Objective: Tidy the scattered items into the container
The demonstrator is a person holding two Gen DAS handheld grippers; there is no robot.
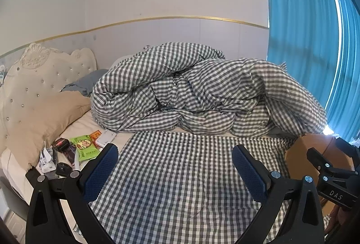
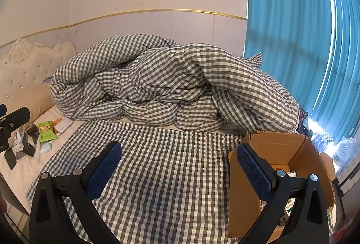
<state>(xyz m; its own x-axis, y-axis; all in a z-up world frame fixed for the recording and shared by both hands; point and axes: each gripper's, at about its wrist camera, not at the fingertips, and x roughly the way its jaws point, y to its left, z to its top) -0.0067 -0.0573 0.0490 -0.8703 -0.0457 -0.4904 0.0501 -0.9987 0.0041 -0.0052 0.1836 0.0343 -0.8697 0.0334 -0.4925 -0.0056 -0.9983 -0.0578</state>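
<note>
Nearest me, both my left gripper (image 1: 175, 165) and right gripper (image 2: 178, 164) are spread empty over checked cloth (image 2: 157, 165); light, crinkly green snack packet (image 1: 86, 146) lies far left, pinchable at its edge, cardboard box (image 2: 299, 153) right.

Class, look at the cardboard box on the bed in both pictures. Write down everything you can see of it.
The cardboard box is plain brown and open at the top, its flaps standing up with rough, torn edges. It sits upright on the right side of the bed, on the checked sheet, just in front of the heaped checked quilt. Some printed packets already lie inside. The open right gripper hovers beside it, one finger in front of its near wall. The left wrist view shows only a corner.
</note>
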